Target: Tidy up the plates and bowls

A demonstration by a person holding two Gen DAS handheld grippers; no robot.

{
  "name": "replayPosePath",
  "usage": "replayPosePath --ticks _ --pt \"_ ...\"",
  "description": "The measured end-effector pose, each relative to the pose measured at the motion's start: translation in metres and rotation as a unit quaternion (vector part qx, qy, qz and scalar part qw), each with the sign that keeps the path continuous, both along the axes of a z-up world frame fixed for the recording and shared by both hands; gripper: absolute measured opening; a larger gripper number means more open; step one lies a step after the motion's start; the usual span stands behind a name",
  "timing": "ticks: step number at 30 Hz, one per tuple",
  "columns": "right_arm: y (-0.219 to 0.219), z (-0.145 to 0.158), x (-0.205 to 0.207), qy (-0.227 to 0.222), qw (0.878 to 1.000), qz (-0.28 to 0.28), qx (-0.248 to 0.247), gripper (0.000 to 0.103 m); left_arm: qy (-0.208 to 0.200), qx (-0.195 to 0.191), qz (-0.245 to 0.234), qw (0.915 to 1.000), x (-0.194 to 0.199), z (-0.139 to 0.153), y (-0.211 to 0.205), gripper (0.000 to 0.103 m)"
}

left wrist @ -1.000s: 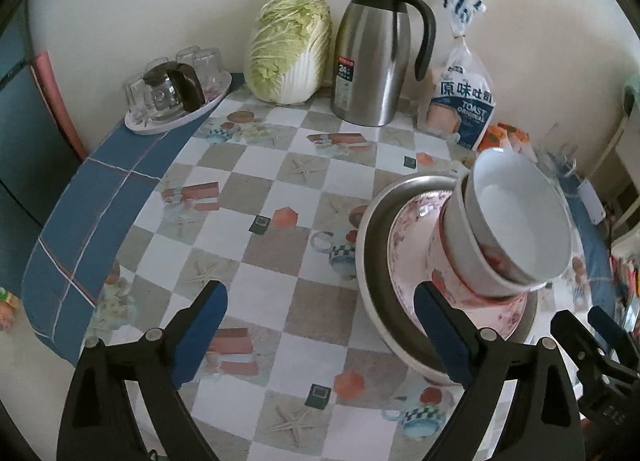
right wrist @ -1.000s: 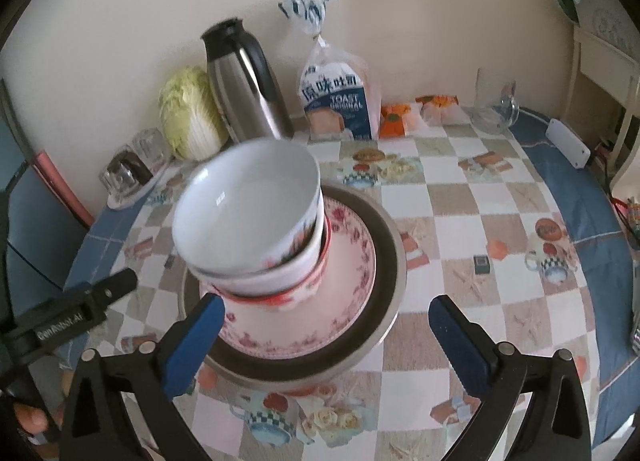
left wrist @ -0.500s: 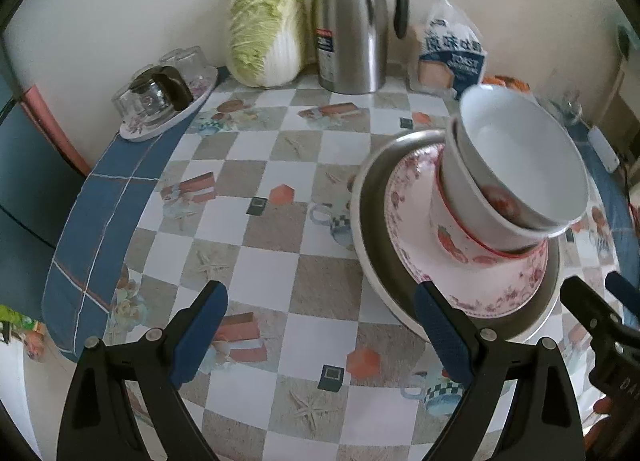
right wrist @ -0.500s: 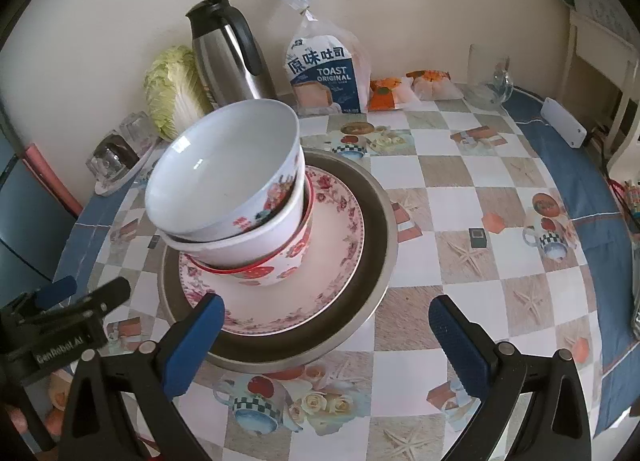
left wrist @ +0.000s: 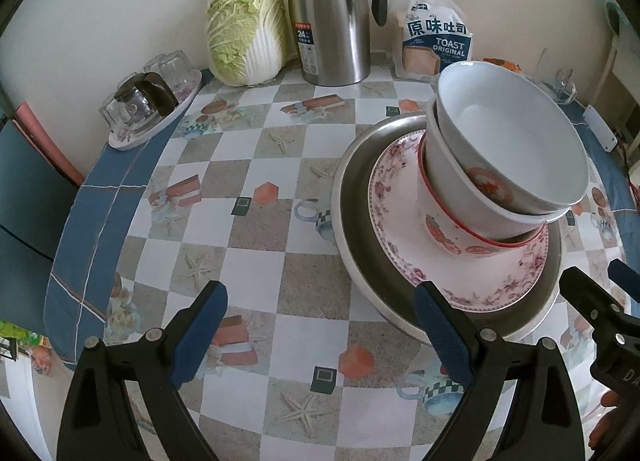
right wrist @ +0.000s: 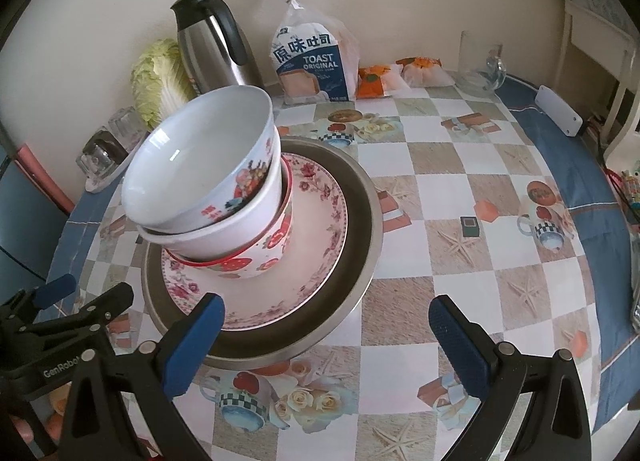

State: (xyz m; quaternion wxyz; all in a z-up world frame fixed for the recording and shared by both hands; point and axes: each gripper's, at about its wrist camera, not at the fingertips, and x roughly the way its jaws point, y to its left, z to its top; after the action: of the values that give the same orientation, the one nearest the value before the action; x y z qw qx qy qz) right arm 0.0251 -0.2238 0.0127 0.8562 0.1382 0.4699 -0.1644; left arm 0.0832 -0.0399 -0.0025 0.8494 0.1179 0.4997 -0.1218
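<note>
Both claws are spread apart and empty: the left gripper (left wrist: 316, 325) and the right gripper (right wrist: 326, 327) flank the near rim of the metal tray (right wrist: 360, 197). On it a floral plate (right wrist: 320, 237) carries three nested bowls (right wrist: 216, 197), leaning. The stacking appears complete; the next move probably calls for straightening the bowls.

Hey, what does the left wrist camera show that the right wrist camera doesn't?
Only the left wrist view shows the tray of glasses whole and the left gripper open over bare tablecloth. Only the right wrist view shows the orange snack packets, the white remote and the right gripper open. Both share the stacked bowls on the floral plate, the thermos, cabbage and toast bag.
</note>
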Motion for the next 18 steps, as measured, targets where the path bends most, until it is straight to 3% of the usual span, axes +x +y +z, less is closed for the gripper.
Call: replayPosePath --ticks 18 --pt "-0.0028 -0.0077 0.0017 0.015 1.000 -0.004 0.001 0.103 0.015 -0.004 0.005 0.9999 0.0071 -0.0089 0.0032 0.095"
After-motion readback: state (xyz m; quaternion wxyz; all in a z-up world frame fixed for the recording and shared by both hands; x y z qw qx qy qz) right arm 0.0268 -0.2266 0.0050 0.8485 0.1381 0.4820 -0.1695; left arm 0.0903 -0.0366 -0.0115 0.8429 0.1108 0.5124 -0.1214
